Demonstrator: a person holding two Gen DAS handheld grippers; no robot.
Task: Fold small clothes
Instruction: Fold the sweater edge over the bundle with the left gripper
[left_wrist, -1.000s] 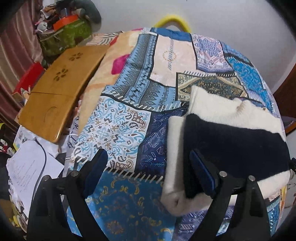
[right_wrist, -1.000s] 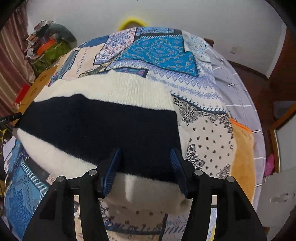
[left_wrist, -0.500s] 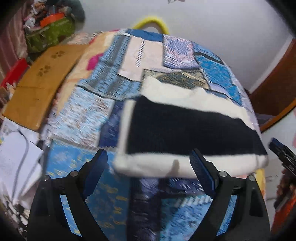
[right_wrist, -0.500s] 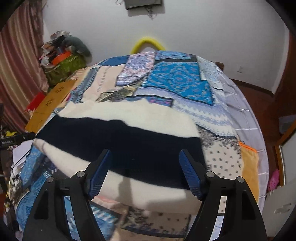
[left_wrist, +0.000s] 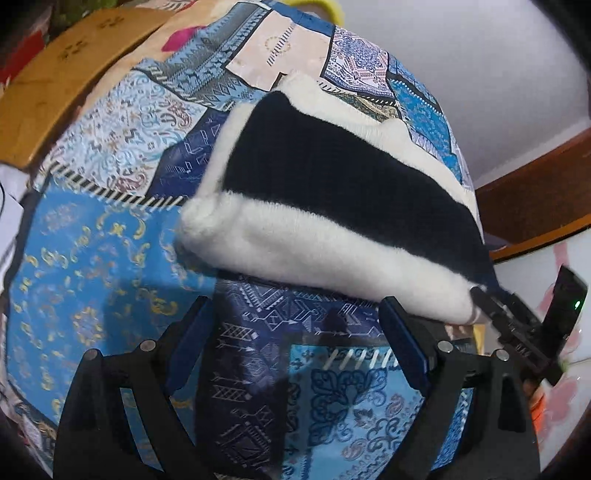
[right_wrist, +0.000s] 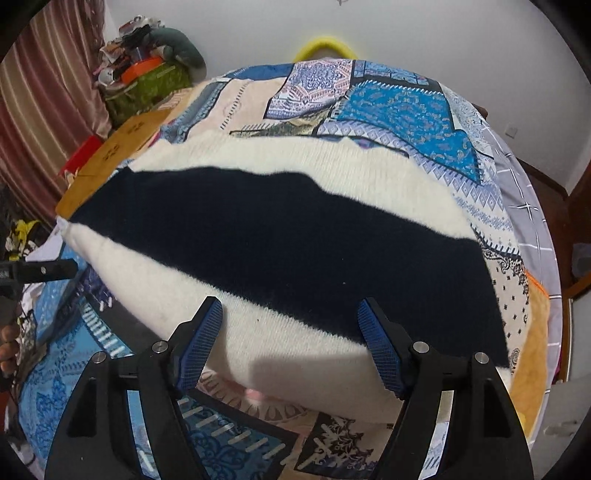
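With both the left gripper and right gripper wide and empty, the folded cream-and-navy knitted sweater at twelve o'clock could spring open.

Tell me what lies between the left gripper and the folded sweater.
Only bare patchwork bedspread lies between the left gripper and the folded sweater; the left wrist view shows it.
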